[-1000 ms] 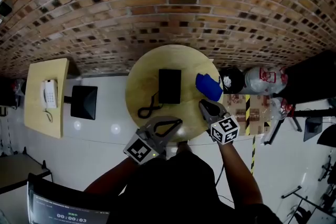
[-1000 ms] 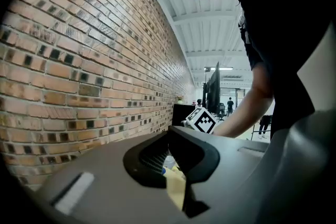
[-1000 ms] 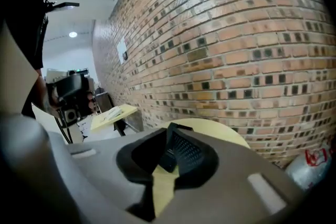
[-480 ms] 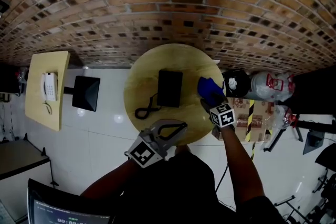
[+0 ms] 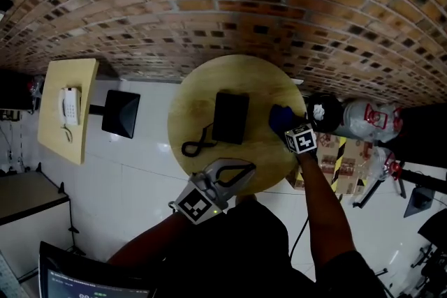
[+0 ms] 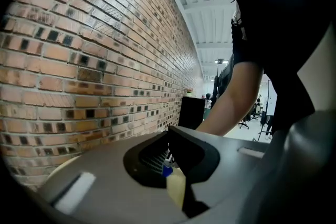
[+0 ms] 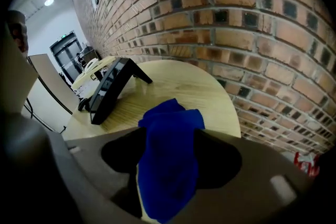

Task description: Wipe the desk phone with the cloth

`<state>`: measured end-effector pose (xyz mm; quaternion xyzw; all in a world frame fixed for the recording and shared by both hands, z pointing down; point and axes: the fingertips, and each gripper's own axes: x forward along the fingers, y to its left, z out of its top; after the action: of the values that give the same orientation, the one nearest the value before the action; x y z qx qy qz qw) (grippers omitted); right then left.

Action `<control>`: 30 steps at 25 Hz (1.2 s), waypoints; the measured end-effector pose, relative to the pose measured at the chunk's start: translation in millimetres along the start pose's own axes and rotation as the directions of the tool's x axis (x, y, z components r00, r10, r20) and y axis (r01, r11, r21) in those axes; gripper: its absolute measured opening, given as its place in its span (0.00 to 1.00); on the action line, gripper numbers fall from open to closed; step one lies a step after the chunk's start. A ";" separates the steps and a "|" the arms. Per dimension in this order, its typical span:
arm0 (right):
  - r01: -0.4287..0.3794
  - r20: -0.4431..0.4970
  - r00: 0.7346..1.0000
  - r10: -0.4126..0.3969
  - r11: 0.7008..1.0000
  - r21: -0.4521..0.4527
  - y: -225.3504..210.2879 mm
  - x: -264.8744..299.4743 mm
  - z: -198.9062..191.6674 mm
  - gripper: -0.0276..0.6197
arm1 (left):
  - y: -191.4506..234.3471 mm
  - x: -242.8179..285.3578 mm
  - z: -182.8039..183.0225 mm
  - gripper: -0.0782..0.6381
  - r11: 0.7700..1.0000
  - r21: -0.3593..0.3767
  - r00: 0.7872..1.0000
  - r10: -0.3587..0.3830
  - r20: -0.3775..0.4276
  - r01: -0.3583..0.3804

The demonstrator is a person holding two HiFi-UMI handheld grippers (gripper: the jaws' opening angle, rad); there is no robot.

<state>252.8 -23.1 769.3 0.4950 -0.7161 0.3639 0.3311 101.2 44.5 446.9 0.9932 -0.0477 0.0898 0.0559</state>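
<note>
A black desk phone (image 5: pixel 230 117) (image 7: pixel 107 89) stands in the middle of a round wooden table (image 5: pixel 195 98), its coiled cord (image 5: pixel 195 146) trailing to the front left. A crumpled blue cloth (image 5: pixel 281 115) (image 7: pixel 170 134) lies to the phone's right. My right gripper (image 5: pixel 286 128) (image 7: pixel 167 178) tilts down over the cloth. Its jaws have just been opening and stand wide, with the cloth between them. My left gripper (image 5: pixel 246 167) (image 6: pixel 173 168) hovers at the table's front edge, jaws together, holding nothing.
A brick wall (image 5: pixel 230 3) runs behind the table. On the left is a second table (image 5: pixel 56 143) bearing a white phone (image 5: pixel 68 106), with a black monitor (image 5: pixel 120 113) beside it. A black bin (image 5: pixel 325 112), a large water bottle (image 5: pixel 367 118) and cardboard boxes (image 5: pixel 328 150) crowd the right.
My right gripper has travelled from the table's front edge onto the blue cloth and now covers part of it. The left gripper has drifted slightly to the right.
</note>
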 end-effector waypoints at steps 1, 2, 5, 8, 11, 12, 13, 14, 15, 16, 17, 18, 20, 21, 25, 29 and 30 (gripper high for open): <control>0.002 -0.019 1.000 -0.002 1.000 -0.006 -2.7 4.0 -3.9 0.46 | 1.4 1.6 -0.6 0.11 1.000 -0.004 1.000 0.003 -0.003 -0.003; -0.003 -0.032 0.999 0.003 1.000 -0.005 -3.7 7.5 -7.0 0.46 | 2.6 2.7 -1.5 0.11 1.000 -0.008 1.000 0.005 -0.008 -0.005; -0.009 -0.049 0.999 0.009 1.000 -0.005 -5.9 13.3 -10.4 0.46 | 5.7 4.3 -1.5 0.11 1.000 0.006 1.000 0.007 -0.007 -0.007; -0.049 -0.076 0.996 0.047 0.999 -0.020 2.6 14.6 -9.7 0.37 | 7.7 2.6 -5.6 0.11 1.000 0.006 1.000 0.012 -0.022 -0.012; -0.078 -0.095 0.993 0.076 0.997 -0.014 10.6 17.4 -10.3 0.21 | 9.1 -0.3 -7.9 0.11 1.000 -0.002 0.999 0.023 -0.028 -0.023; -0.076 -0.092 0.993 0.074 0.997 -0.016 9.8 18.5 -10.0 0.20 | 9.9 -1.3 -7.3 0.11 1.000 0.000 0.999 0.027 -0.026 -0.027; -0.079 -0.085 0.993 0.077 0.997 -0.015 10.5 18.3 -8.1 0.19 | 10.9 -2.6 -6.5 0.11 0.999 0.003 0.999 0.032 -0.024 -0.032; -0.088 -0.073 0.994 0.087 0.996 -0.011 13.0 16.9 -4.2 0.19 | 11.8 -4.3 -5.8 0.11 0.999 0.005 0.999 0.037 -0.025 -0.037; -0.101 -0.054 0.993 0.101 0.995 -0.006 17.6 14.7 2.1 0.19 | 12.8 -6.7 -4.8 0.11 0.999 0.006 0.999 0.043 -0.023 -0.042; -0.117 -0.029 0.993 0.117 0.993 -0.001 23.9 11.6 11.7 0.18 | 13.9 -9.7 -3.4 0.11 0.999 0.006 0.999 0.050 -0.018 -0.050; -0.132 0.002 0.991 0.132 0.991 -0.002 31.0 8.1 24.8 0.18 | 15.2 -13.3 -2.5 0.11 0.998 0.004 0.998 0.058 -0.014 -0.058; -0.144 0.035 0.989 0.145 0.989 -0.014 38.6 4.3 40.7 0.18 | 16.4 -17.4 -2.5 0.11 0.998 0.001 0.998 0.067 -0.016 -0.067; -0.165 0.102 0.980 0.171 0.984 -0.067 55.5 -2.8 76.7 0.18 | 18.8 -25.9 -1.9 0.11 0.996 0.001 0.996 0.086 -0.022 -0.086; -0.174 0.132 0.974 0.187 0.979 -0.104 64.9 -6.1 95.4 0.18 | 20.5 -29.7 -0.1 0.11 0.995 0.006 0.995 0.097 -0.016 -0.097; -0.199 0.201 0.947 0.251 0.949 -0.247 105.8 -12.2 161.3 0.18 | 27.7 -45.4 3.3 0.11 0.990 0.030 0.991 0.134 -0.007 -0.134; -0.194 0.153 0.952 0.265 0.909 -0.368 135.9 7.2 183.8 0.18 | 33.5 -62.1 2.3 0.11 0.985 0.019 0.985 0.174 -0.002 -0.174; -0.191 0.126 0.958 0.259 0.898 -0.397 140.7 14.8 181.4 0.18 | 34.7 -65.9 2.8 0.11 0.983 0.021 0.983 0.181 0.004 -0.181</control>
<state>94.2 -149.6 660.9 0.3649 -0.8521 0.2086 0.3120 33.5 15.4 435.6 0.9854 -0.1370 0.0939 0.0368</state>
